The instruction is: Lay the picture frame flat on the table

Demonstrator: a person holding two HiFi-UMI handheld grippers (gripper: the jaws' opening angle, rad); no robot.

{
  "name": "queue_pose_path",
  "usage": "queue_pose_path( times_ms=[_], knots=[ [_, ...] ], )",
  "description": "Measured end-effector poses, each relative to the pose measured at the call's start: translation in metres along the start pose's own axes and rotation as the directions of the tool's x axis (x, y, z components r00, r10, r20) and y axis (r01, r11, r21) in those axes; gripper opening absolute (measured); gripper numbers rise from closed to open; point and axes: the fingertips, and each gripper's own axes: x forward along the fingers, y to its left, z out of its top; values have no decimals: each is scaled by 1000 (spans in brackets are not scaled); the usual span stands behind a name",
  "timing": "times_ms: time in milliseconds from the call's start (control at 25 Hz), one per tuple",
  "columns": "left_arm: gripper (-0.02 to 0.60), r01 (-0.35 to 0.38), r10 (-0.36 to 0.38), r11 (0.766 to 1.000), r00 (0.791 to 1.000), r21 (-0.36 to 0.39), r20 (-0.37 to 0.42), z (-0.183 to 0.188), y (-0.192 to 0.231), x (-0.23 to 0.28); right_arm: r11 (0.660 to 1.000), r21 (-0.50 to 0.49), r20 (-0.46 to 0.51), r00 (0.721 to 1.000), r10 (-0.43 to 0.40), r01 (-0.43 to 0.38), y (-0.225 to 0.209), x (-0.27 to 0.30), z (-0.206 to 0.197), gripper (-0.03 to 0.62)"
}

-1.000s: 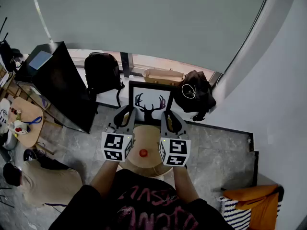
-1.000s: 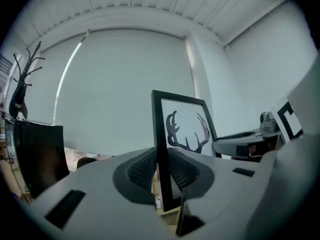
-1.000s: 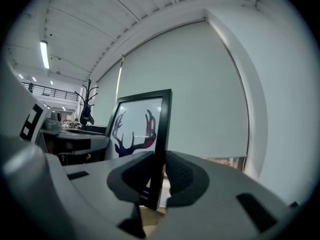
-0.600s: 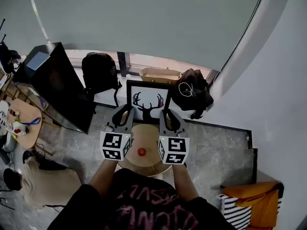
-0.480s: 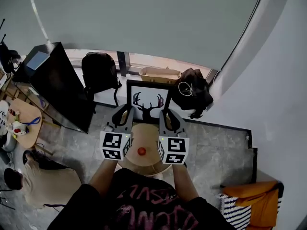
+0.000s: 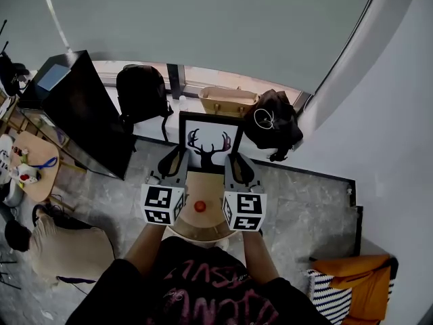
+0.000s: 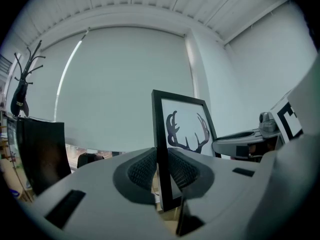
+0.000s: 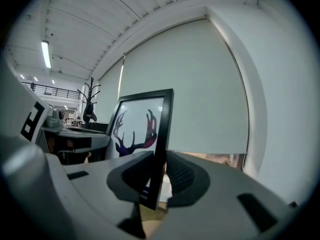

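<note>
The picture frame (image 6: 208,143), black-edged with a deer-antler print on white, stands upright at the far side of the small round wooden worktop (image 6: 209,187), its printed face turned toward the person. Both grippers hold it, one on each vertical side.

In the left gripper view, the left gripper (image 7: 161,173) has its two ribbed pads pressed on the frame's left edge, low down near the bottom corner. In the right gripper view, the right gripper (image 8: 157,176) is clamped the same way on the right edge, also near the bottom. Whether the frame's lower edge touches the worktop or sits just above it cannot be told.

From the head view, the grippers lie parallel, marker cubes nearest the person. A small red object (image 6: 200,206) lies on the worktop between them, apart from the frame. Beyond the frame, on the floor by the roller blind (image 6: 203,26), sit a black backpack (image 6: 141,93), a cardboard box (image 6: 229,103) and a dark bag (image 6: 274,128).
</note>
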Motion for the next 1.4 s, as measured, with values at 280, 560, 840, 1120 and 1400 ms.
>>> queue_pose_path(
  times_ms=[280,560,840,1120,1400],
  knots=[
    [74,-13,13,1000,1000,-2,-27,-11,2,-1,1000,12,-23,1000,12,-12,3,4,-12,84],
    [74,-8,8,1000,999,-6,-46,-19,3,5,1000,20,-44,999,14,-14,0,11,-20,84],
    [74,-11,10,1000,997,-12,-74,-31,5,11,1000,23,-75,997,22,-20,-2,17,-31,84],
    [74,-17,15,1000,994,-18,-111,-53,6,8,999,36,-111,993,33,-29,3,18,-52,84],
    [74,-24,20,999,989,-24,-146,-73,5,6,998,51,-149,988,44,-37,5,19,-72,84]
  ],
)
